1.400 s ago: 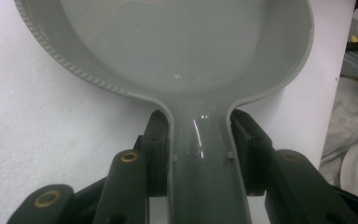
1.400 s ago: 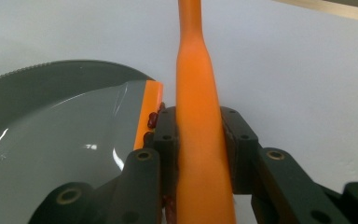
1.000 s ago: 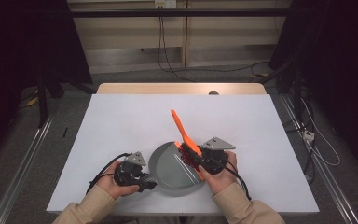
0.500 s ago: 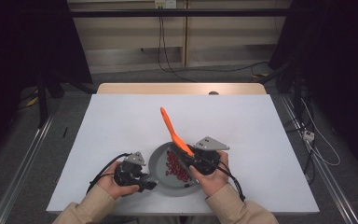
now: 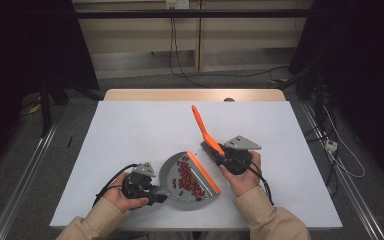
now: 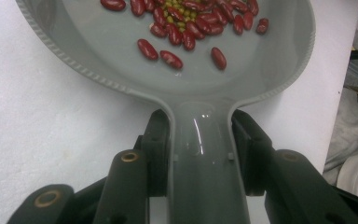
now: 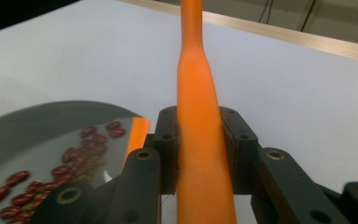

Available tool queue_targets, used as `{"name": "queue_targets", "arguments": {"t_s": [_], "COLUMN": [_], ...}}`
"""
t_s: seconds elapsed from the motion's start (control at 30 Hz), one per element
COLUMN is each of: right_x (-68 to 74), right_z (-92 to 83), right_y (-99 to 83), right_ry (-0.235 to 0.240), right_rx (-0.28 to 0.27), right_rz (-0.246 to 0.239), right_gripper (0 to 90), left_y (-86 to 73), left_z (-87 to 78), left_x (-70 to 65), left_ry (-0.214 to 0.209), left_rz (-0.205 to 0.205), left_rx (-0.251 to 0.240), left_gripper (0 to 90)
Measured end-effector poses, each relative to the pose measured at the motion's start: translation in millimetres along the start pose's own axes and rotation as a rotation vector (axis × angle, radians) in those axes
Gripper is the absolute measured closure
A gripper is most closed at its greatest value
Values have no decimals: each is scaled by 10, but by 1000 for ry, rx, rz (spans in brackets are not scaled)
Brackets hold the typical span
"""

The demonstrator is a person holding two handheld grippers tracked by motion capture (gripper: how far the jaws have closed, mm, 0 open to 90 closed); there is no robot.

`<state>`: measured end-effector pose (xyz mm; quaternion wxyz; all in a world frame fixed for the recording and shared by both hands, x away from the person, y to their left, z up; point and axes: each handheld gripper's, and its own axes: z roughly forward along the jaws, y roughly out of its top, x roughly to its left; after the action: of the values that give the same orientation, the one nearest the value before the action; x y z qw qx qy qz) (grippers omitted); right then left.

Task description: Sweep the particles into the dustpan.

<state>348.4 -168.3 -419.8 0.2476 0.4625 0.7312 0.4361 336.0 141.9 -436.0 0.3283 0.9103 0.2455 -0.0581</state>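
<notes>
A grey dustpan (image 5: 172,175) with an orange lip (image 5: 203,172) lies on the white table near its front edge. It holds red beans (image 5: 187,180) and a few small green ones (image 6: 175,9). My left gripper (image 5: 156,194) is shut on the dustpan's handle (image 6: 200,154), with a jaw on each side. Just right of the pan, my right gripper (image 5: 220,152) is shut on an orange tool handle (image 5: 201,125) that slants up and away to the left. The handle (image 7: 196,93) runs straight between its jaws. The tool's working end is hidden under the hand.
The white table (image 5: 130,130) has a wooden back edge (image 5: 195,95). Cables trail from both grippers toward the person's sleeves. Dark floor, rails and cables surround the table.
My right gripper has moved right with the orange tool, off the pan, uncovering the beans and the orange lip. The left gripper and the pan have stayed put.
</notes>
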Motion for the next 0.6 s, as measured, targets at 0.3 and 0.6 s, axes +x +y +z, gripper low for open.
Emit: {"name": "queue_targets", "arguments": {"t_s": [0.3,0.6], "right_x": [151,410], "right_z": [191,114], "right_y": [-63,-70], "right_ry": [-1,86], "right_rx": [36,6], "right_rz": [-99,-95], "right_gripper": [711,712], "left_y": [22,34], "left_z": [25,37], "left_x": [44,43], "left_ry": [-1,8], "left_rz": [-23,-33], "left_rx": [-13,-17], "left_gripper": [627,625]}}
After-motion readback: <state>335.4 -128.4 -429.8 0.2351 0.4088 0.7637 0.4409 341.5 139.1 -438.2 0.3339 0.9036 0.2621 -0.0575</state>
